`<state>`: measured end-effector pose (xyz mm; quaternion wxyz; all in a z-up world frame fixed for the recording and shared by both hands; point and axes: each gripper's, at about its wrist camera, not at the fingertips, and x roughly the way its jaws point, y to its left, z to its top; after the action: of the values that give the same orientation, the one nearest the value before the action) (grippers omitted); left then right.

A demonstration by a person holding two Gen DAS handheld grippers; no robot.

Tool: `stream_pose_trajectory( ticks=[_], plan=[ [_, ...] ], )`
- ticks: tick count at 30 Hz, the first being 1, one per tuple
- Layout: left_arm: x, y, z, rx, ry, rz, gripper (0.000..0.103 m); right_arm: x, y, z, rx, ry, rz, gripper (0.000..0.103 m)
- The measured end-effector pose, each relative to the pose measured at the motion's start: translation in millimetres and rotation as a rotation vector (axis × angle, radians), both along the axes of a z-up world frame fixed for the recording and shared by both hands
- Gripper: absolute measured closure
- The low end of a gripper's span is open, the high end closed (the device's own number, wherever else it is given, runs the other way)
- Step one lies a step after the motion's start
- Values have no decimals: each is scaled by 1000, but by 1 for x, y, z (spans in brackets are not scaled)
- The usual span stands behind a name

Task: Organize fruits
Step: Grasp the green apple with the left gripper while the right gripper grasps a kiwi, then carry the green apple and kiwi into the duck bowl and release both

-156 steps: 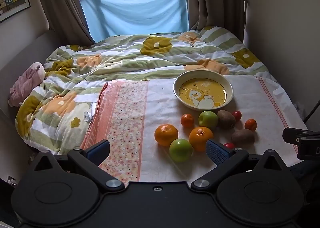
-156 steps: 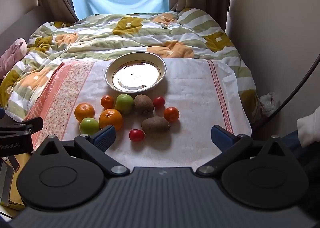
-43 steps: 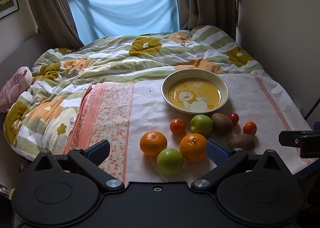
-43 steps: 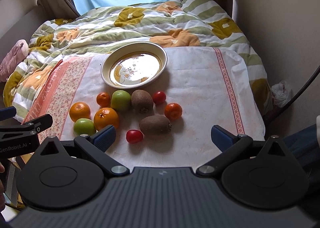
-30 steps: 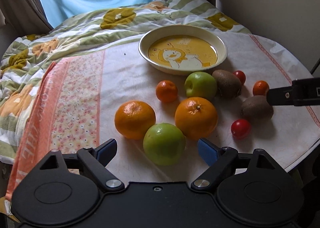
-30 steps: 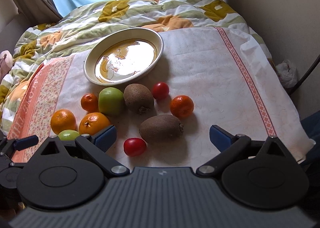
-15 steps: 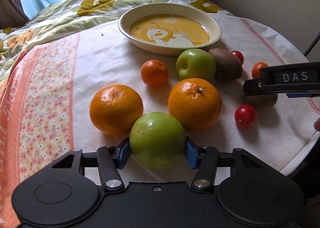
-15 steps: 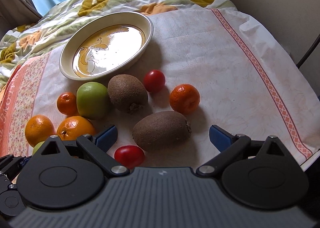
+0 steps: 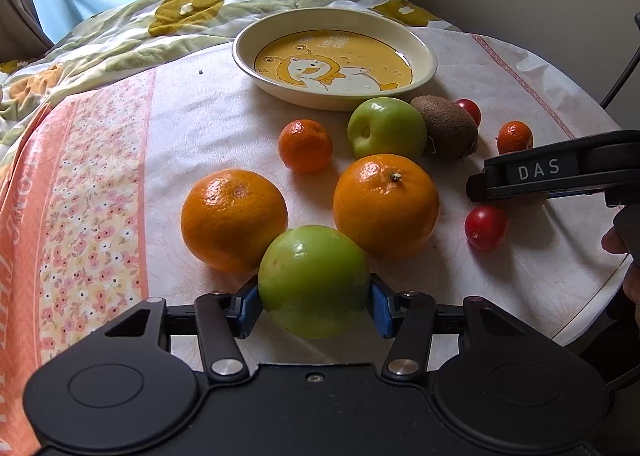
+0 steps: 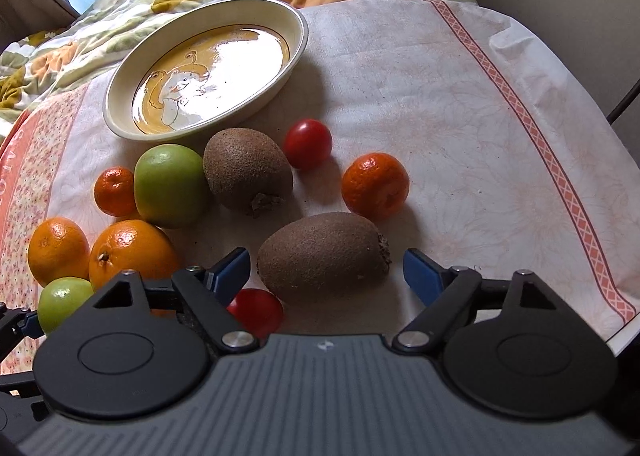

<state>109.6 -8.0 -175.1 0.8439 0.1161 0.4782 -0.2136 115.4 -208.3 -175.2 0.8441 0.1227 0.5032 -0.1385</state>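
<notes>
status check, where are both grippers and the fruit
Left gripper shut on near green apple. Right gripper open, straddling near kiwi. Plate empty; two oranges crowd the apple.

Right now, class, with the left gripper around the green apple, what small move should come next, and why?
Probably lift it straight up. The left gripper has both blue fingers pressed on the near green apple, which touches two oranges; rising first avoids nudging them before carrying it toward the empty dish.

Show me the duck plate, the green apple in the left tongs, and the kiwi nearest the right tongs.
duck plate (image 9: 424,52): left wrist view, right rim.
green apple (image 9: 314,282): left wrist view, front skin.
kiwi (image 10: 322,254): right wrist view, middle of its fuzzy side.
</notes>
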Motion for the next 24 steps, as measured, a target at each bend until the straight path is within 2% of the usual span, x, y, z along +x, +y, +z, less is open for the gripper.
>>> stream_pose_trajectory(
  ticks=[3,14,20,24],
  plan=[
    [-2,1,1,1,-1,6,45,1,2,-2,-8,-2,3,18],
    [-10,10,19,-25,-20,23,45,-7,5,12,6,-18,3,19],
    [-10,21,54,-59,-64,35,45,-9,8,45,3,-49,3,19],
    [1,27,86,-88,-126,24,45,-2,12,75,-13,-82,23,19]
  ],
)
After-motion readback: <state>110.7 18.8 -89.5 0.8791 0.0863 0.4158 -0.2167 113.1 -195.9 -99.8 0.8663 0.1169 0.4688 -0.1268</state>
